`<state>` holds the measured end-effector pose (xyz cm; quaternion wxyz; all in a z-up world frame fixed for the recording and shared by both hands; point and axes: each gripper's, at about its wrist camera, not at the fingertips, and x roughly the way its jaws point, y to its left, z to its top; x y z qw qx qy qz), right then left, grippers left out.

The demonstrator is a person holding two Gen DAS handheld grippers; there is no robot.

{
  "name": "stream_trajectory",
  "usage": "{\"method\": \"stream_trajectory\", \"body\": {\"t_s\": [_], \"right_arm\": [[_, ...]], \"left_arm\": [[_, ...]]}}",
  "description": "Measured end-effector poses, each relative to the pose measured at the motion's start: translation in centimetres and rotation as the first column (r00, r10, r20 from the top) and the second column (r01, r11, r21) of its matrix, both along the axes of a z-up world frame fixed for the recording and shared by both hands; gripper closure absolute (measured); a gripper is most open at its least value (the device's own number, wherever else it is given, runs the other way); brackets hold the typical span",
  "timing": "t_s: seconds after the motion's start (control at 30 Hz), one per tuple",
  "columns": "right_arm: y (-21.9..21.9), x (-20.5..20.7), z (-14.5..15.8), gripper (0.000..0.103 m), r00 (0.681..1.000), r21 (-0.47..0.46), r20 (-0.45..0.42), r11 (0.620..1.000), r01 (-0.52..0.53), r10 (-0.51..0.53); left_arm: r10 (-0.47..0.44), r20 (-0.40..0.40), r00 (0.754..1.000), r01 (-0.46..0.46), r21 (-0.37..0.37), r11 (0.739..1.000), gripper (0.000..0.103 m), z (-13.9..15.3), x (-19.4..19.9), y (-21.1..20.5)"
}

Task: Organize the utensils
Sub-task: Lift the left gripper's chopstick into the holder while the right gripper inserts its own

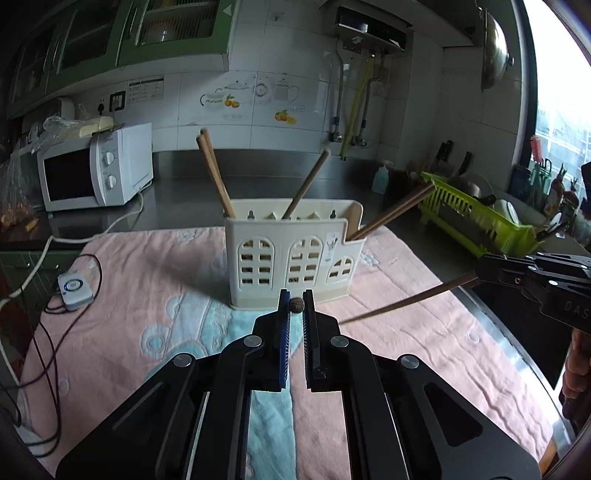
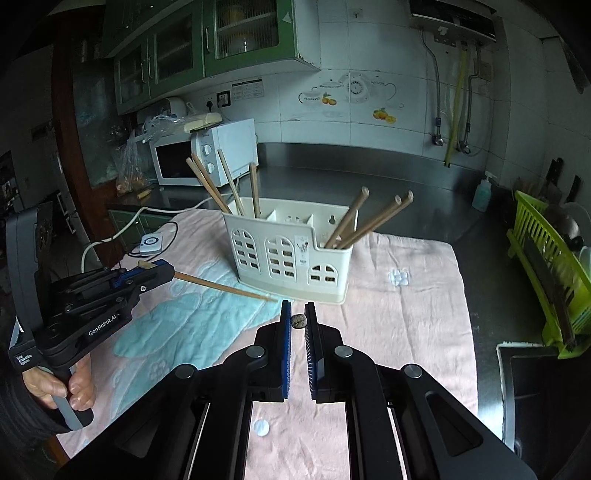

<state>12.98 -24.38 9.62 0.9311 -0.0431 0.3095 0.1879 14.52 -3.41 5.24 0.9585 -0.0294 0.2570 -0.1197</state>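
Left gripper (image 1: 296, 295): black, blue-padded jaws pinched on a chopstick (image 2: 221, 286), pointing downward over the towel's left part; a hand (image 2: 55, 384) wraps its handle from below.

Right gripper (image 2: 298, 307): same build, jaws pinched on a second chopstick (image 1: 402, 302), angled downward near the towel's right edge.

We see a kitchen with white tiled walls (image 2: 369, 55) bearing teapot and orange decals (image 1: 251, 96), and green wall cupboards (image 2: 192, 48) with glass doors up on the left. A dark steel counter (image 2: 351, 170) runs along the wall, with a white microwave (image 1: 92, 170) at its left end and a water heater (image 1: 373, 29) with pipes mounted above. Daylight comes through a window (image 1: 561, 122) on the right, near a green dish rack (image 2: 546, 266).
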Motion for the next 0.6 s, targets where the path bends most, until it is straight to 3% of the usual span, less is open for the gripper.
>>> {"method": "stream_trajectory", "body": {"t_s": [0.33, 0.6], "right_arm": [[-0.4, 1.7, 6.6, 0.096, 0.998, 0.001, 0.043, 0.999, -0.043, 0.042], [-0.6, 3.3, 11.5, 0.096, 0.995, -0.004, 0.071, 0.998, -0.063, 0.063]], "left_arm": [[-0.005, 0.068, 0.998, 0.002, 0.037, 0.999, 0.098, 5.9, 1.2, 0.5], [0.028, 0.148, 0.989, -0.030, 0.012, 0.999, 0.098, 11.2, 2.5, 1.7]]}}
